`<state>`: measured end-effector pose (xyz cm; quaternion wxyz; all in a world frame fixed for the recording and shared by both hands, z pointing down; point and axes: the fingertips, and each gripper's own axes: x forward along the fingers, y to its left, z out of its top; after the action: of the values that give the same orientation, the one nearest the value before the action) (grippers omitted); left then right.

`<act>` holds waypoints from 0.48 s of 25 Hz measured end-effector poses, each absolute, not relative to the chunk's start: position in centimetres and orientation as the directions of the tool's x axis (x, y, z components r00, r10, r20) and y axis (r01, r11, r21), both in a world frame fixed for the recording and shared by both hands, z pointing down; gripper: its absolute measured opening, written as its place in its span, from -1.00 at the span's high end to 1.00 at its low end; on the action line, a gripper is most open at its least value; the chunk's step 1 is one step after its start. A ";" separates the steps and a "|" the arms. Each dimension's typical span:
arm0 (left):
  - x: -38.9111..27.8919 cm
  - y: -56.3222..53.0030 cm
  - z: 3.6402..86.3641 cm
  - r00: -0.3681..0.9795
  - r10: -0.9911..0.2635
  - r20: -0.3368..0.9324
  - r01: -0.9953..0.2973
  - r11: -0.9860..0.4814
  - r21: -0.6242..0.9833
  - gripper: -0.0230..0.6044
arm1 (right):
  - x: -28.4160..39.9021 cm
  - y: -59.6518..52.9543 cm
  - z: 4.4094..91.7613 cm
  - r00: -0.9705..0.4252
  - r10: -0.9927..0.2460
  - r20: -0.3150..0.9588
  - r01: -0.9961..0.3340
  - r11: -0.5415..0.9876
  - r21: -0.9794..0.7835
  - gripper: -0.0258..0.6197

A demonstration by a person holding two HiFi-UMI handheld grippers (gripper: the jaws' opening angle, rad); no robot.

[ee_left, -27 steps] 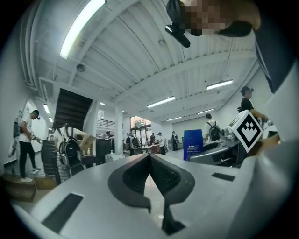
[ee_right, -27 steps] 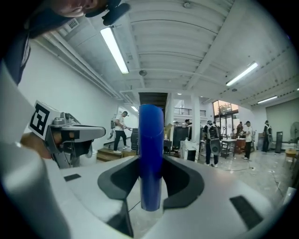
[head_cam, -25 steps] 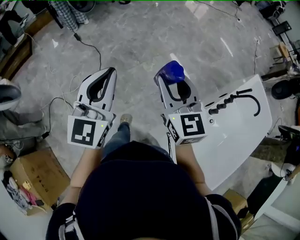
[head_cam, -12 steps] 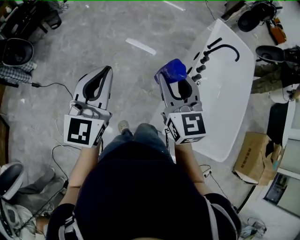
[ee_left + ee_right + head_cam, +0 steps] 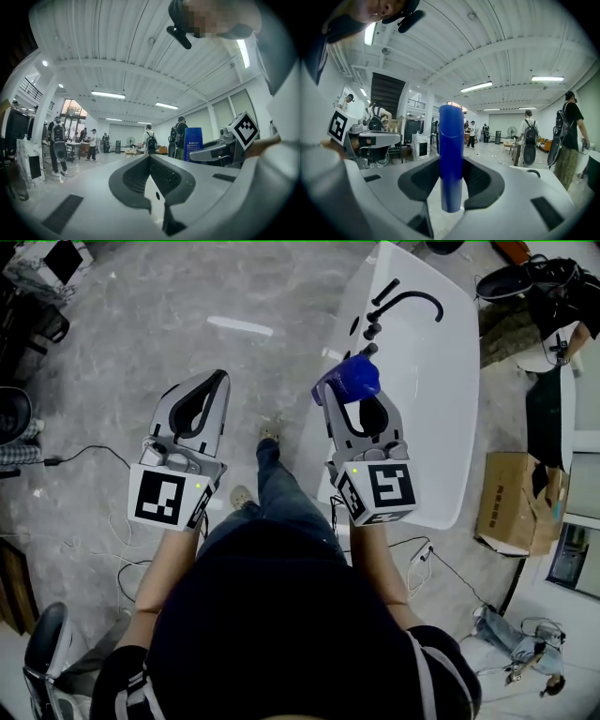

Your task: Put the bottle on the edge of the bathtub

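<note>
**Bottle in carry, tub rim just ahead**

Our right gripper is clenched on the blue bottle, which stands upright between the pads. In the head view it sits at the left rim of the white bathtub. The left gripper is pinched together and empty, well apart at nine o'clock.

We judge: keep the bottle vertical, seat its base flat on the ledge, then let go. The black faucet and knobs crowd twelve o'clock. A cardboard box lies at four, past the tub. The floor at nine is open.

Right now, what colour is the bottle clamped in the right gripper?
The bottle is solid blue, clearest in the right gripper view.
</note>
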<state>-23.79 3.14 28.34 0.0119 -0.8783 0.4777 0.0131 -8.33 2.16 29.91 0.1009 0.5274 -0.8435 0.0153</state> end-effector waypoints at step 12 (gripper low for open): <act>-19.9 -10.3 27.4 0.594 -0.803 -0.047 -0.804 -0.594 -0.015 0.85 | -5.5 -11.1 29.6 -0.399 -0.901 0.169 -0.904 0.417 0.093 0.40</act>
<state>-19.89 -10.30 27.43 0.0171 -0.8927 0.4500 0.0176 -5.46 -11.14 29.63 0.0965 0.5397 -0.8363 0.0069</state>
